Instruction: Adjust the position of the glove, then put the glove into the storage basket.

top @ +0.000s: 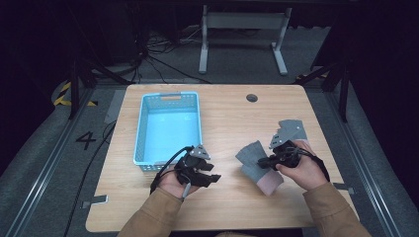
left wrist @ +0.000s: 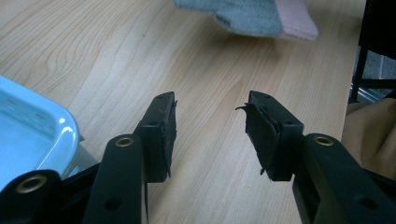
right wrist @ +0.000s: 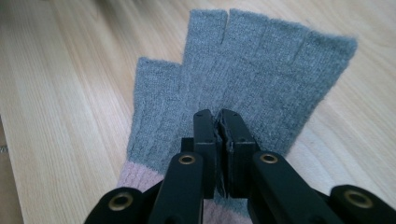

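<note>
On the wooden desk (top: pixel 222 123) a grey fingerless glove (top: pixel 255 160) with a pink cuff lies flat at about four o'clock from the desk's middle, its cuff toward the person and its short finger stubs pointing away to ten o'clock. In the right gripper view the glove (right wrist: pixel 261 74) spreads out ahead of the jaws, thumb stub at nine o'clock and the pink cuff at the bottom edge.

The right gripper (top: pixel 264 161) rests over the glove's palm, held by the person's right hand (top: pixel 301 170). Its jaws are pressed together with no gap between them, right above the grey knit; whether any fabric is pinched between them cannot be told from the pictures.

The left gripper (top: pixel 215 178) sits at about seven o'clock from the desk's middle, in the person's left hand (top: pixel 173 185), well apart from the glove. Its jaws stand wide, with bare desk wood between them and nothing held. In the left gripper view the glove (left wrist: pixel 252 16) lies at twelve o'clock, farther off.

A light blue perforated basket (top: pixel 143 128) stands at nine o'clock from the desk's middle, just beyond the left gripper; its rim (left wrist: pixel 56 126) shows at the left gripper view's nine o'clock.
</note>
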The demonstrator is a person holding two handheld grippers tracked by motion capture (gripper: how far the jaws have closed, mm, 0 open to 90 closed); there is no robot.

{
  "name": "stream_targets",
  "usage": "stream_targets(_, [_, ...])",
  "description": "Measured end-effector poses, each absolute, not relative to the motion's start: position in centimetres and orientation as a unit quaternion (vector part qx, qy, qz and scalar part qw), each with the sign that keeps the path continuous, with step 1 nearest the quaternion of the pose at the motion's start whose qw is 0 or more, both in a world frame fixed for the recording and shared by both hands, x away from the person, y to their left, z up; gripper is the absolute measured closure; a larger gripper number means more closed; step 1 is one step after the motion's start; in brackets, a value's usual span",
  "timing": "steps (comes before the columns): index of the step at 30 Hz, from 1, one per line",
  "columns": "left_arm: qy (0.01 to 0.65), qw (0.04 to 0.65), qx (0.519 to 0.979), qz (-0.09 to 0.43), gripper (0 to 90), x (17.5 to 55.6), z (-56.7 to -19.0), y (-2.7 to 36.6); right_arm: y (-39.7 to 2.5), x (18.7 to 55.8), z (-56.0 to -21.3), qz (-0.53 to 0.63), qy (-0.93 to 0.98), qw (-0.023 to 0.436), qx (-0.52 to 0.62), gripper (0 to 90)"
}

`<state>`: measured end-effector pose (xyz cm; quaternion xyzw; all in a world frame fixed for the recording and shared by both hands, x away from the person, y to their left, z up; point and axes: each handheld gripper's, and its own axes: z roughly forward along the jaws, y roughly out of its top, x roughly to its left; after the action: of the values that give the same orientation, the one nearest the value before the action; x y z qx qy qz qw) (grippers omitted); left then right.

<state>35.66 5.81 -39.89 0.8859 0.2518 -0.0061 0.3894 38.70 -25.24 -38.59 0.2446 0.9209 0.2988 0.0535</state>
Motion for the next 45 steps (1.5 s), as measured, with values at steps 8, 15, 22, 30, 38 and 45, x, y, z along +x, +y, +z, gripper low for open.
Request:
stream_targets(8, [0.246,0.381,0.891,-0.006,58.8,35.5,-40.0,5.7,-24.5,39.1,-40.4,0.279,0.934,0.04,0.222,86.6])
stream_targets(15, [0.246,0.376,0.893,-0.005,61.5,35.5,-39.9,5.7,-24.0,39.3,-41.6,0.285,0.931,0.033,0.227,80.6])
stream_targets(22, [0.249,0.382,0.89,-0.002,61.3,35.8,-39.5,5.7,-25.0,38.2,-40.6,0.305,0.916,0.037,0.257,83.4])
stream_targets(30, [0.25,0.386,0.888,0.01,54.9,36.1,-39.3,5.3,-25.7,36.8,-40.0,0.305,0.913,0.008,0.271,90.0])
stream_targets(38, [0.249,0.388,0.887,0.014,53.3,36.1,-39.1,5.3,-24.7,35.2,-40.1,0.301,0.919,-0.006,0.253,90.0])
stream_targets(45, [0.25,0.39,0.886,0.013,53.1,36.1,-39.0,5.6,-23.3,34.6,-41.2,0.285,0.931,-0.032,0.228,90.0])
